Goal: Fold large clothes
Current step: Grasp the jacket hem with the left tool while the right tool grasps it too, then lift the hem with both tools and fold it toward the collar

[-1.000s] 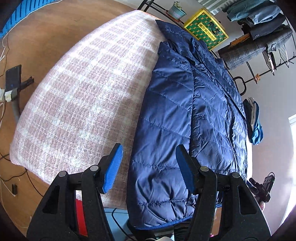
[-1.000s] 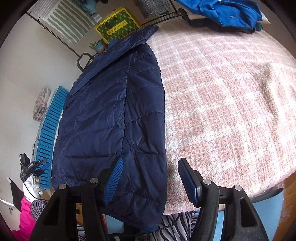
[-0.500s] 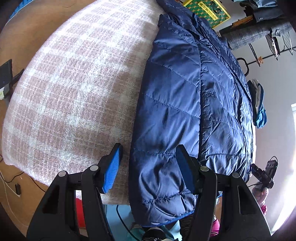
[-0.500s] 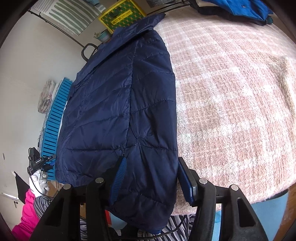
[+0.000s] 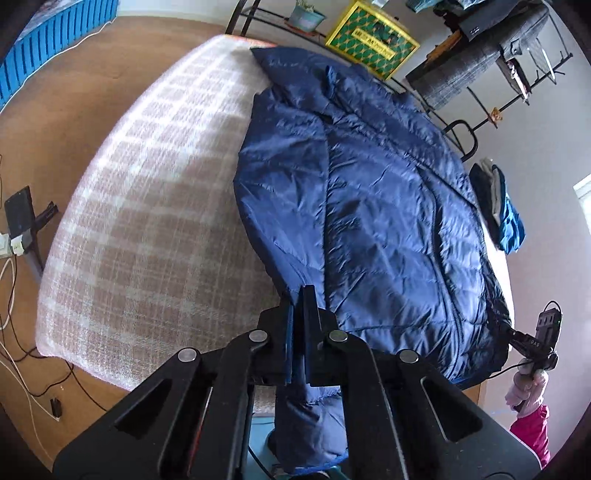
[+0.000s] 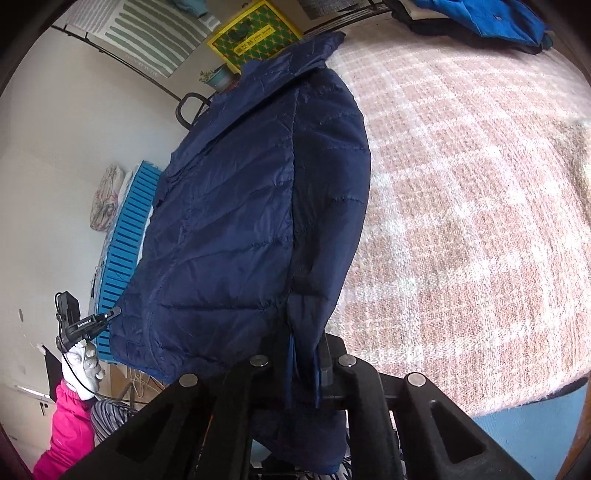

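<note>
A navy quilted puffer jacket (image 5: 369,206) lies lengthwise on a bed with a pink and white plaid blanket (image 5: 155,206), its sleeves folded in, collar at the far end. My left gripper (image 5: 298,295) is shut on the jacket's near hem corner, which hangs below the jaws. In the right wrist view the same jacket (image 6: 236,221) fills the left half, and my right gripper (image 6: 304,343) is shut on the other near hem corner, with fabric bunched between the pads. The other gripper shows small at the jacket's far hem corner in each view (image 5: 535,345) (image 6: 79,325).
The blanket (image 6: 461,206) spreads wide to the right of the jacket. Folded blue clothes (image 6: 480,18) lie at the bed's far corner. A clothes rack (image 5: 491,48), a yellow-green box (image 5: 371,40) and a potted plant (image 5: 304,14) stand beyond the bed. Cables (image 5: 22,369) lie on the floor.
Both grippers were open and straddling the jacket's near hem. Both have closed on the hem corners and the fabric there now lifts slightly.
</note>
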Demonstrator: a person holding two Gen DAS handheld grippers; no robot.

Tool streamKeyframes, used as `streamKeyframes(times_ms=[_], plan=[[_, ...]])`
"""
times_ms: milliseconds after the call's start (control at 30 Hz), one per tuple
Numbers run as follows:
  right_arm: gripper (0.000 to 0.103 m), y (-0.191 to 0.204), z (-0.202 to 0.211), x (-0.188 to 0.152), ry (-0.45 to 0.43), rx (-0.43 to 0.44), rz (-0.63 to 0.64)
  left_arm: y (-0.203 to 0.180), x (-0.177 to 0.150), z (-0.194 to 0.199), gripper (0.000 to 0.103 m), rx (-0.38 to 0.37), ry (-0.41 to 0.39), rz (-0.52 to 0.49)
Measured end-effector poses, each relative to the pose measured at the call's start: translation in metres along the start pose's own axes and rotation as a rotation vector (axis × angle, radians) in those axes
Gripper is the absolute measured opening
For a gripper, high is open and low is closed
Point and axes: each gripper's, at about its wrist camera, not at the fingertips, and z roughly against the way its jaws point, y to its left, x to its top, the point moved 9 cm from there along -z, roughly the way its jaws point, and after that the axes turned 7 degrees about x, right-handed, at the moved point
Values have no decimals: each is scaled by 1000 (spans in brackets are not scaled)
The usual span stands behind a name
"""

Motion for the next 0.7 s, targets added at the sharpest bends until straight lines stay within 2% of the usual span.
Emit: streamKeyframes(times_ms=[167,300,467,533,567,700], plan=[[5,28,14,10,-40,0,56,-13,21,34,0,-15,-73,18],[5,47,18,19,-58,-10,102,-19,33,46,0,-5,-119,16],[5,63,31,29,-74,14,133,-31,56,72,0,-46,-204,55],[5,64,36,33,-78,23,144,-35,57,74,0,-46,-201,40],[5,65,37,34,-77,20,152,-40,56,71,0,-72,-179,24],[5,58,29,29,-48,1,180,-22,45,56,1,25,-181,52]])
